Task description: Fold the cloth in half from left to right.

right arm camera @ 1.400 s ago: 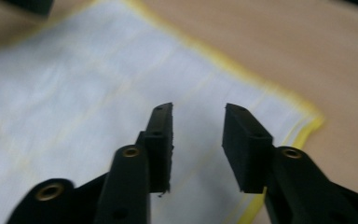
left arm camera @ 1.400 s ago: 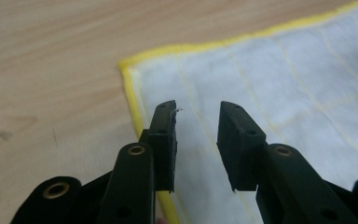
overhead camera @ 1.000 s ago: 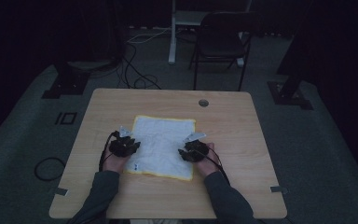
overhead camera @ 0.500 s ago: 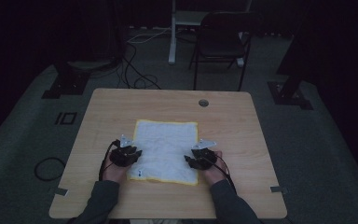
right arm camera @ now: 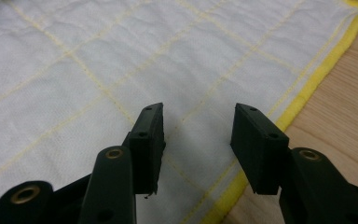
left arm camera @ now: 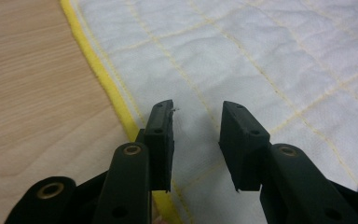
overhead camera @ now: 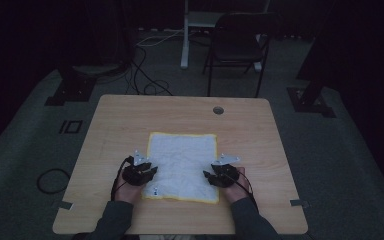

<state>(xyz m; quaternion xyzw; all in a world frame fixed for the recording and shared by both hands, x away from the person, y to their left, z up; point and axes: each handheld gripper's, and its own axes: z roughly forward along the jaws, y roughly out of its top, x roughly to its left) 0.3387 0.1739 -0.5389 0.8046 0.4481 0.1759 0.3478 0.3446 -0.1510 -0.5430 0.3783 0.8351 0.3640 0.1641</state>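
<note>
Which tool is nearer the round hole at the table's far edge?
Right. The right tool sits at the cloth's near right side, below the hole. The left tool is at the cloth's near left side, farther across the table.

A pale wooden table [overhead camera: 180, 115] with rounded corners stands on a grey carpeted floor [overhead camera: 25, 150]. Near its far edge, at about one o'clock from the tabletop's middle, sits a small round cable hole [overhead camera: 218, 110]. Beyond the table at twelve o'clock stands a dark chair [overhead camera: 237, 47], with a white post [overhead camera: 184, 35] just to its left. Loose cables [overhead camera: 147, 82] trail at eleven o'clock. A coiled cable [overhead camera: 51, 180] lies on the floor at eight o'clock.
</note>
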